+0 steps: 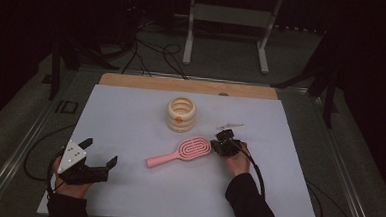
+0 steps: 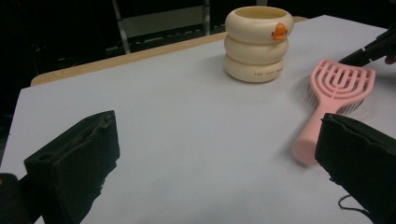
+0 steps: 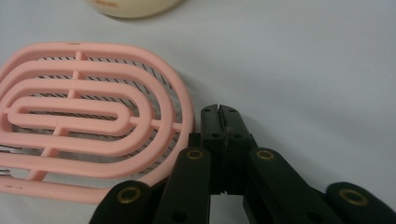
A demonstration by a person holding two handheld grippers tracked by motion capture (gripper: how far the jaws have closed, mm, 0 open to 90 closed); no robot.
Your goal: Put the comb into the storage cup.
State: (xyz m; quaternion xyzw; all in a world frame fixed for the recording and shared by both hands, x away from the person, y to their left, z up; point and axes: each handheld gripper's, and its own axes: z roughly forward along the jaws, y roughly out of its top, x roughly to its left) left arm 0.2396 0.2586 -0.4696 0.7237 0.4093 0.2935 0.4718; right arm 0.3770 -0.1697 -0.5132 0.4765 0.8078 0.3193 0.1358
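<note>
Left gripper (image 1: 100, 153), near edge of the table (image 1: 126, 200): jaws wide apart, empty. Mid-table, a pink hairbrush (image 1: 181, 152) lies flat, slotted oval head, bristles apparently downward. Right gripper (image 3: 219, 114) closed, empty, just beside the head. Beyond: ringed cream cup (image 1: 181, 114).
</note>
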